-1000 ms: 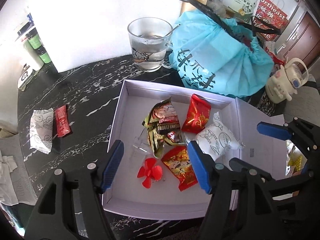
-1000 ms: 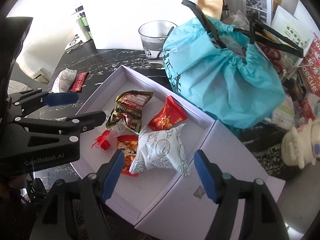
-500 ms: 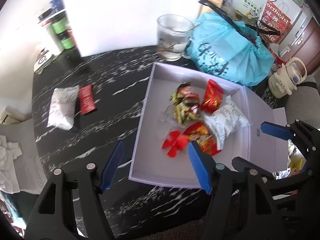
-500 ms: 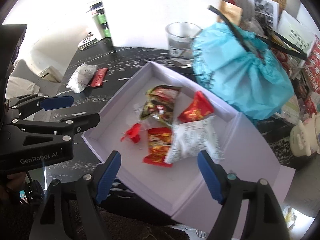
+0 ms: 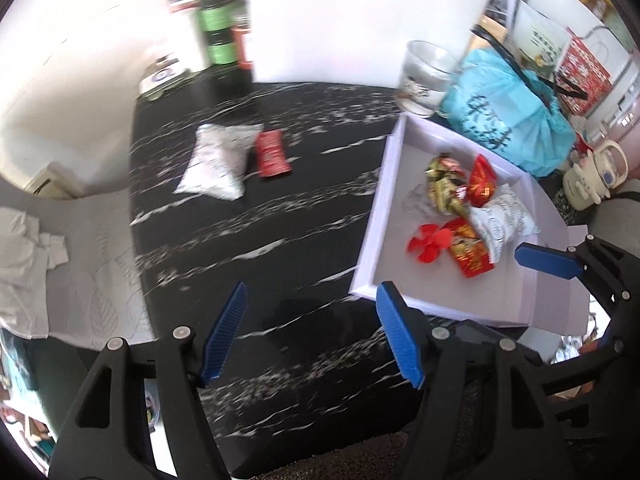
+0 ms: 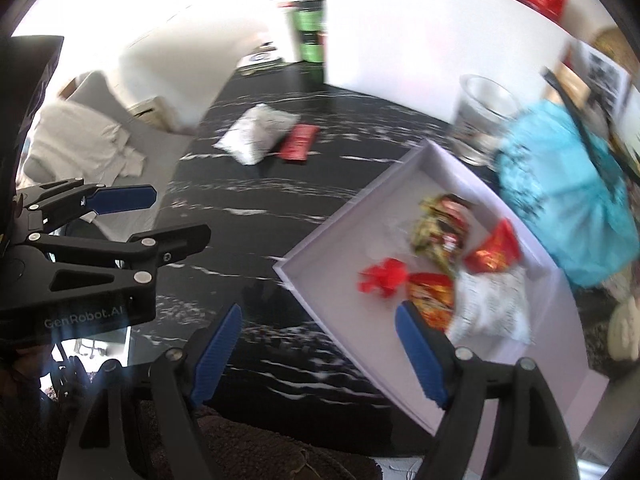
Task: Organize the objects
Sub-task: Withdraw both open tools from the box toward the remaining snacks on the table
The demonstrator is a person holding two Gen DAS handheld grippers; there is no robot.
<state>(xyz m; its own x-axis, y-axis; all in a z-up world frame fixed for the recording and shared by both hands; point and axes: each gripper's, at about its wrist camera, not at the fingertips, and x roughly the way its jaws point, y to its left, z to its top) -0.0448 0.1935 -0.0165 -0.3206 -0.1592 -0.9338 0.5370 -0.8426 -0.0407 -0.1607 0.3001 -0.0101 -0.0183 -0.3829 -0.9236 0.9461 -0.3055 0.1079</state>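
Note:
A white box (image 5: pixel 384 216) (image 6: pixel 320 280) on the black marble table holds several snack packets and a small red fan (image 5: pixel 426 242) (image 6: pixel 380 276). A white packet (image 5: pixel 216 162) (image 6: pixel 256 138) and a red packet (image 5: pixel 272 152) (image 6: pixel 298 142) lie side by side on the table, left of the box. My left gripper (image 5: pixel 312 336) is open and empty over the table's front edge, left of the box's near corner. My right gripper (image 6: pixel 320 356) is open and empty above the box's near corner; it also shows in the left wrist view (image 5: pixel 548 260).
A glass mug (image 5: pixel 424 76) and a blue bag (image 5: pixel 508 108) stand behind the box. Green bottles (image 5: pixel 218 34) stand at the table's far edge by a white board. A cream teapot (image 5: pixel 592 176) is at right. A grey seat with white cloth (image 5: pixel 28 248) is at left.
Both grippers have pulled back and swung left, away from the box. The loose white and red packets have come toward the middle of both views. Both stay open.

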